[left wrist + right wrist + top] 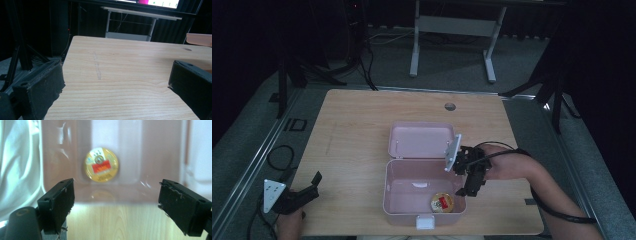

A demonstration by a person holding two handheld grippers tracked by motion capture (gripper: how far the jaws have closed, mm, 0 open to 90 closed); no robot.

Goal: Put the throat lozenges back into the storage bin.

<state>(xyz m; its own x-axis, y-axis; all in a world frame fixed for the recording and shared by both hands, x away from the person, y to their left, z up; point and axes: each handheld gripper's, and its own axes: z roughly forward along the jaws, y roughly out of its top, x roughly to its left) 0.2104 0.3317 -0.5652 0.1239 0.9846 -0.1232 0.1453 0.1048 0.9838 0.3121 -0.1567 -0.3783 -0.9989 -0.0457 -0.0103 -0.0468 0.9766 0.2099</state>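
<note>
A pink box sits open in the lower centre of the high view on the desk, its lid laid back flat behind it. Inside, at the box's lower right corner, lies a round yellow tin with a red label.

The right gripper hangs at the box's right rim, right of centre in the frame, pointing down toward the tin; its jaws are spread wide and grasp nothing. In the right gripper view the tin shows blurred at upper centre, beyond the box wall and between the two jaws, not touched by either.

The left gripper rests at the lower left edge of the desk, well apart from the box, jaws released and empty. In the left gripper view bare desk lies between its jaws.
</note>
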